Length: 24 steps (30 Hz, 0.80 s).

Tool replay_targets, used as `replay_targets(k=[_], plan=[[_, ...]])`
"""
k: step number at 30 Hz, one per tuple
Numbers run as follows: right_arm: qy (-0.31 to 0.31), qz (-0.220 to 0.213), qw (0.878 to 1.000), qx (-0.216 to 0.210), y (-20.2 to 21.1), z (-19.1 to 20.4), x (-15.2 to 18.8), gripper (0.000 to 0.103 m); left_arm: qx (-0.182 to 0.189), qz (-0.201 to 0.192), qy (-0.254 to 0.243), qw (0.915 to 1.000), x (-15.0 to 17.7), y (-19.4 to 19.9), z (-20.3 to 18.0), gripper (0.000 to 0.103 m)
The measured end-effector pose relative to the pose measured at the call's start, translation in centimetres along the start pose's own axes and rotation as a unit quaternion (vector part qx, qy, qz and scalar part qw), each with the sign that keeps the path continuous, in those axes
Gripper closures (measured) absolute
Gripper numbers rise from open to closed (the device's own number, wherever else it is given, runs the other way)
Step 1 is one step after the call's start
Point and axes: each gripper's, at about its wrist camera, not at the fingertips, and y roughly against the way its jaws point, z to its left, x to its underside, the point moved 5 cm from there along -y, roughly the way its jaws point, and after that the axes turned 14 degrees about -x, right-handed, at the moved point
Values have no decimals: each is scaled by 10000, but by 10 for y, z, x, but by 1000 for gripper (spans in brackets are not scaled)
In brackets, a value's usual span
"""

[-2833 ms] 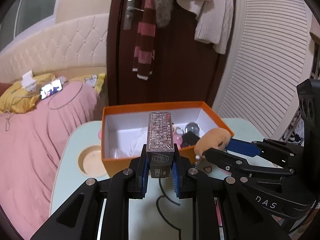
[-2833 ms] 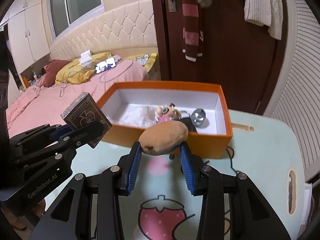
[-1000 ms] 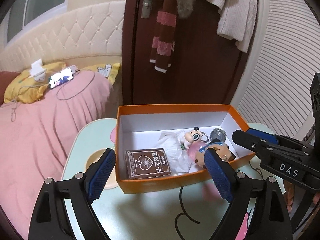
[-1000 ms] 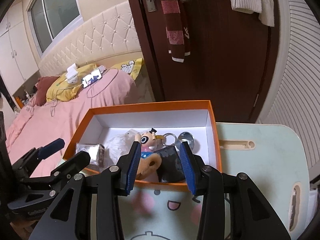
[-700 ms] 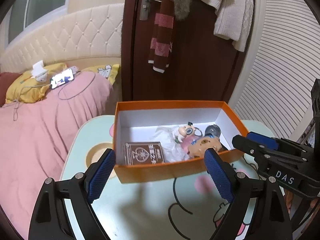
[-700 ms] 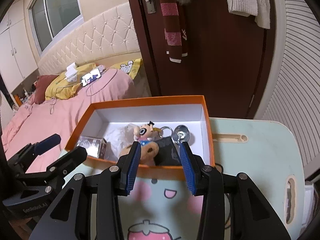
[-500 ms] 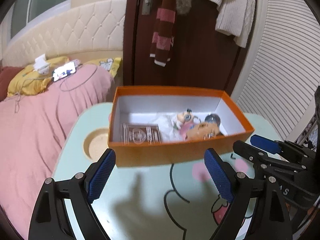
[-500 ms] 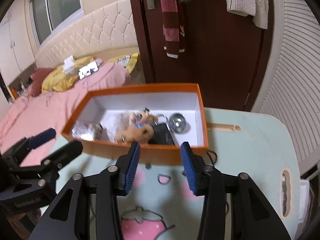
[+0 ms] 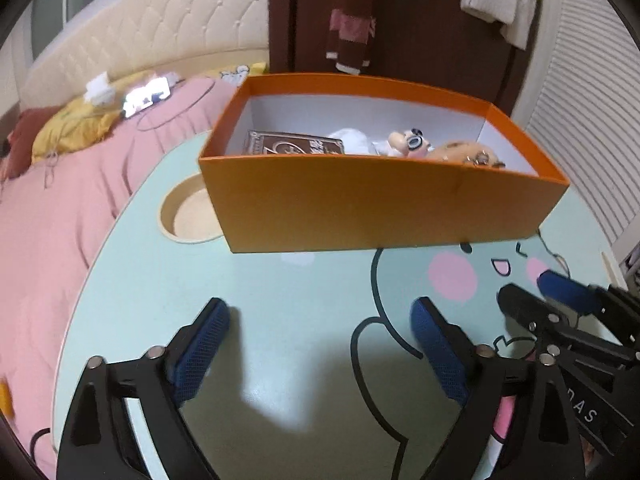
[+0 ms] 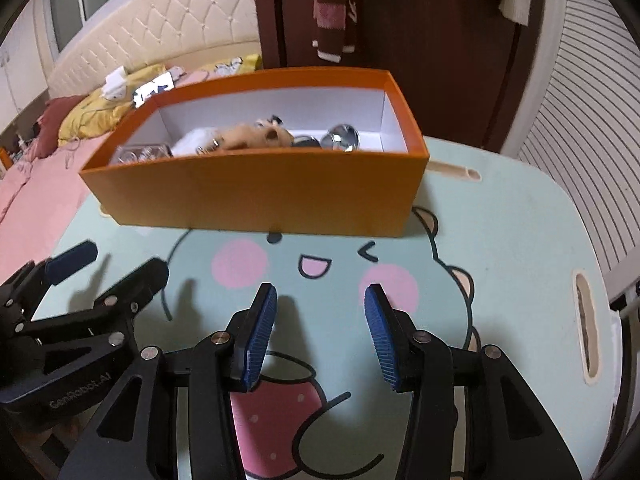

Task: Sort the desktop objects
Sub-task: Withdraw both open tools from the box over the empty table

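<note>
Item one: the rectangular orange cardboard box with a white interior [image 9: 360,204] is sitting at the far side of the pale mint surface with a printed cartoon face [image 10: 500,232].

Contents, as I am seeing them from both wrist views: a dark brown card pack with a silver pattern [image 9: 292,146] is lying flat at the box's left end; a crumpled white tissue [image 9: 350,140] is resting beside it; a small cartoon figure keychain [image 9: 412,144] and a tan plush toy [image 9: 460,152] are lying toward the right; a round shiny metal piece [image 10: 342,138] is sitting near the right end.

Item two: my left gripper [image 9: 320,344] is hovering over bare surface in front of the box, its jaws spread wide, having just been opening, with nothing between them.

Item three: my right gripper [image 10: 320,320] is hovering over the printed face, its jaws parted moderately and gripping nothing.

Background: a pink bedspread [image 9: 60,220] is lying to the left.
</note>
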Motion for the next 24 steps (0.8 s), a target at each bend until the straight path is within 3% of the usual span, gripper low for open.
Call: replay_targets(k=[4, 7, 10, 24], plan=[[-34, -183, 9996, 188, 1, -5, 1, 53, -142, 90, -24, 9999, 2, -3, 0, 1], [-234, -282, 9986, 371, 2, -15, 2, 34, -167, 103, 23, 9998, 3, -4, 1, 1], [-373, -279, 9979, 461, 1, -24, 4, 22, -191, 99, 31, 9998, 3, -4, 1, 1], [-453, -258, 9972, 529, -4, -32, 7, 16, -214, 93, 71, 9997, 5, -4, 0, 1]])
